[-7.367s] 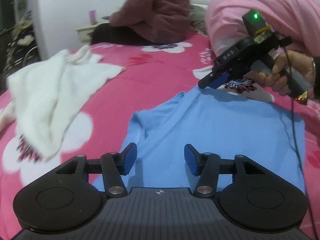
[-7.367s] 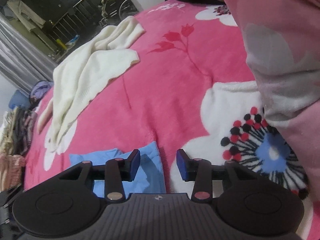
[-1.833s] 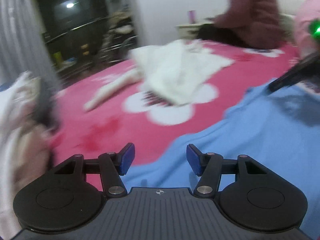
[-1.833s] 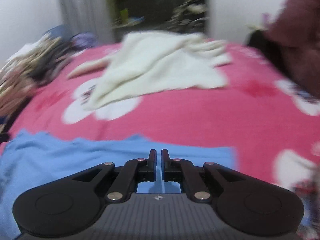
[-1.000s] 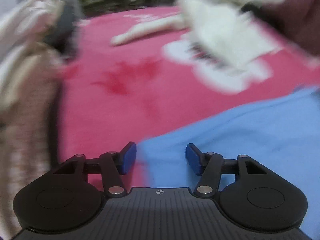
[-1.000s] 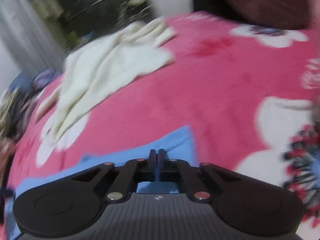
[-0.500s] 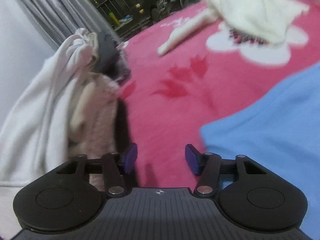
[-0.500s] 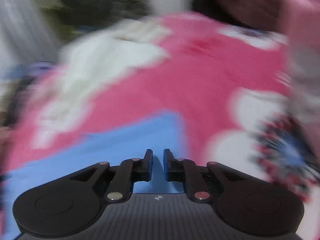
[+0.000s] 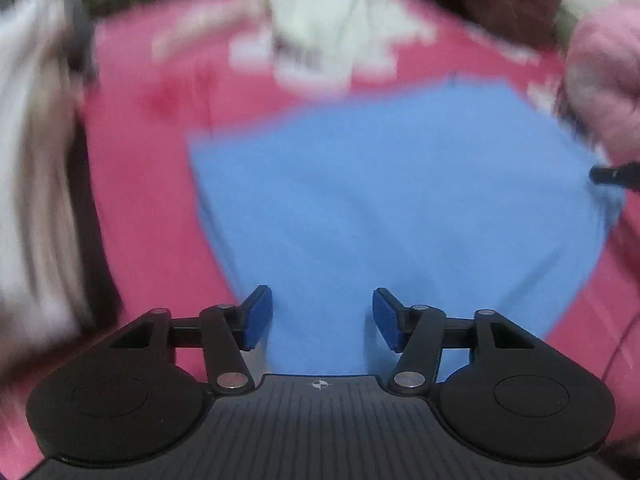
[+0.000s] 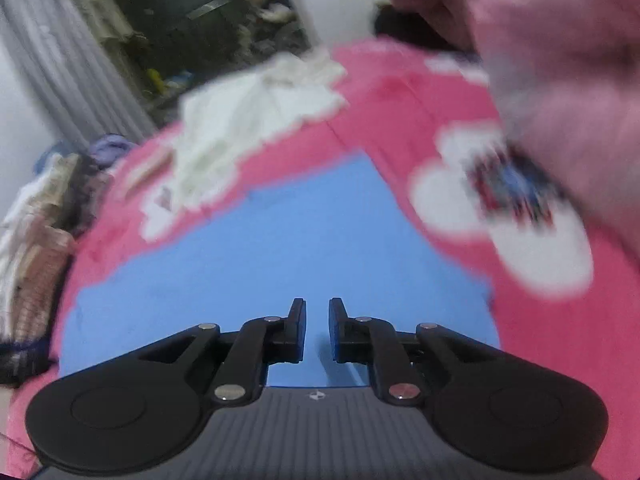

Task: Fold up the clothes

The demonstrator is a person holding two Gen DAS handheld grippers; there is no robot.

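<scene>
- The left tool (image 9: 322, 318) has its blue fingers (image 9: 256, 318) spread wide with nothing between them.
- It hangs over the near edge of the blue shirt (image 9: 400, 200), which lies flat on the pink blanket (image 9: 140, 168) and fills the space ahead of the tool.
- Past the shirt's far edge lies a white garment (image 9: 316, 20), badly blurred.
- To the left of this tool is a blurred heap of pale clothes (image 9: 28, 184).
- At the far right a dark tip (image 9: 616, 176) shows at the shirt's right edge; too blurred to tell more.
- The right tool (image 10: 317, 330) has its fingers (image 10: 298, 330) close together with a narrow gap, gripping nothing.
- It hovers over the shirt (image 10: 280, 252), which spreads ahead and to its left.
- Ahead and left of it lies the white garment (image 10: 248, 120); far left is the clothes heap (image 10: 36, 232).
- To its right a pink sleeve (image 10: 560, 80) looms over a white flower print (image 10: 520, 232) on the blanket (image 10: 380, 120).
</scene>
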